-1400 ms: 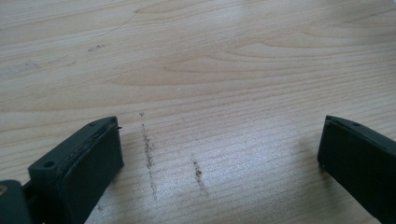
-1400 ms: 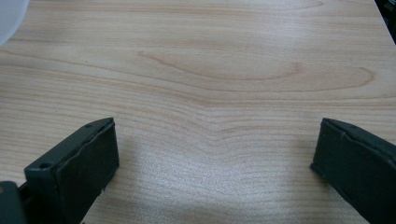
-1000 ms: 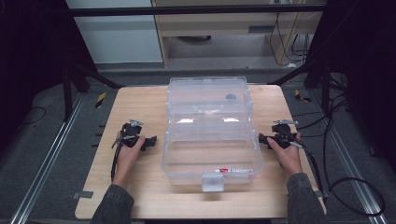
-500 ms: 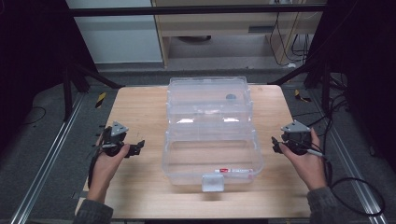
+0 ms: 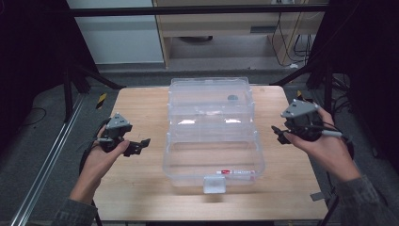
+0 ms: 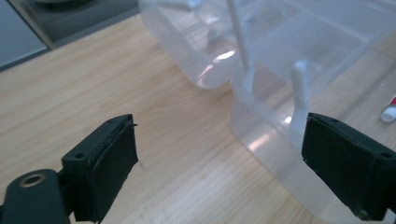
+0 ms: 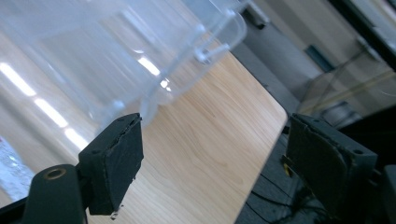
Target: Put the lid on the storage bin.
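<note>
A clear plastic box (image 5: 212, 136) lies open in the middle of the wooden table (image 5: 141, 103), its lid folded back toward the far edge. A small red-and-white tube (image 5: 237, 172) rests in the near half, and a dark round thing (image 5: 232, 98) sits in the far half. My left gripper (image 5: 141, 143) hovers left of the box, open and empty; the left gripper view shows the box corner (image 6: 289, 42) and the tube (image 6: 388, 111) past it. My right gripper (image 5: 277, 134) hovers right of the box, open and empty. Both pairs of jaws have narrowed a little in the last second.
A white latch (image 5: 214, 184) sticks out at the box's front. Bare wood (image 5: 136, 183) runs along the near edge and both sides. Beyond the table stand dark frame legs (image 5: 89, 75), a cabinet (image 5: 226, 28) and cables (image 5: 294, 33) on the floor.
Both hands have drawn back from the box's sides, outward and upward. The box has stayed where it was.
</note>
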{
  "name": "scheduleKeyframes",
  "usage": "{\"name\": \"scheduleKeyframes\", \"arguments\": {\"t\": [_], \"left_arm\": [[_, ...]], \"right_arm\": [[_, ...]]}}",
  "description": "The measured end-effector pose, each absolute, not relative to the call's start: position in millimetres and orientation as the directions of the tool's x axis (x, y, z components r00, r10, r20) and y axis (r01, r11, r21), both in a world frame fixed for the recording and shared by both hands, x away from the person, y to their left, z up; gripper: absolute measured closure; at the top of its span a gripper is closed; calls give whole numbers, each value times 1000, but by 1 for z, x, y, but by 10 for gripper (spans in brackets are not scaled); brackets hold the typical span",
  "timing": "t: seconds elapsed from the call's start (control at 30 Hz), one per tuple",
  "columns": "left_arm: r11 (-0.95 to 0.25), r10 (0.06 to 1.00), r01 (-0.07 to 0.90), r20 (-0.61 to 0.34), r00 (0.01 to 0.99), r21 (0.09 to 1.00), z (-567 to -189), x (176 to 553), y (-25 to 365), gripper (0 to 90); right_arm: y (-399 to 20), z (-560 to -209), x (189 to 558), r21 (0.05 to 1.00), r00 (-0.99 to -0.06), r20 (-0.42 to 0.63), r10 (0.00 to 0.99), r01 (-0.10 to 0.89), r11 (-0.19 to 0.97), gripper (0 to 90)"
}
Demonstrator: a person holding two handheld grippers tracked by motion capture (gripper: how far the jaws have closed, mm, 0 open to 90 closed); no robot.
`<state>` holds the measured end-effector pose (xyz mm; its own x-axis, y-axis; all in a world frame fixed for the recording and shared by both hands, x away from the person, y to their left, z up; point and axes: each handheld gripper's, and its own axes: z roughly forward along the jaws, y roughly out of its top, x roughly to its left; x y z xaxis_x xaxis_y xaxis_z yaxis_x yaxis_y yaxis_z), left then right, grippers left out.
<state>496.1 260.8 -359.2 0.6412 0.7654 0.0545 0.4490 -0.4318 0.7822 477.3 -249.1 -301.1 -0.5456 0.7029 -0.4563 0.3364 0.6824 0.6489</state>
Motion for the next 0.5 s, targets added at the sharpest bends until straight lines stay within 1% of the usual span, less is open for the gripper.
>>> {"name": "scheduleKeyframes", "arguments": {"t": [0.03,0.07,0.13,0.2,0.27,0.3,0.33,0.37,0.4,0.43,0.5], "left_arm": [[-433,759,442,53,649,786,-355,498,257,81],[-432,750,433,49,660,791,-352,499,254,57],[-452,712,394,58,700,800,-345,502,248,30],[-447,706,360,76,704,819,-339,504,243,30],[-447,698,345,80,712,826,-335,506,239,35],[-452,689,347,74,721,822,-333,507,237,37],[-462,681,355,69,729,813,-331,507,234,38],[-478,671,358,71,738,802,-329,506,230,48],[-502,654,354,79,752,789,-328,506,226,48],[-524,636,346,88,766,779,-326,504,221,49],[-541,617,326,103,781,775,-325,500,215,48]], "right_arm": [[-247,-298,481,645,-565,-448,693,332,688,167],[-244,-292,488,647,-583,-432,688,332,687,168],[-239,-285,497,650,-607,-413,679,327,687,201],[-232,-276,509,642,-637,-397,660,321,696,231],[-223,-268,519,625,-663,-407,629,301,721,313],[-219,-266,522,619,-674,-405,618,295,728,337],[-214,-263,527,613,-690,-402,602,286,737,379],[-203,-257,536,601,-715,-406,569,260,756,454],[-203,-257,536,601,-715,-406,569,260,756,454],[-192,-252,545,584,-749,-404,525,230,778,553],[-184,-252,553,567,-772,-398,495,217,795,612]]}}
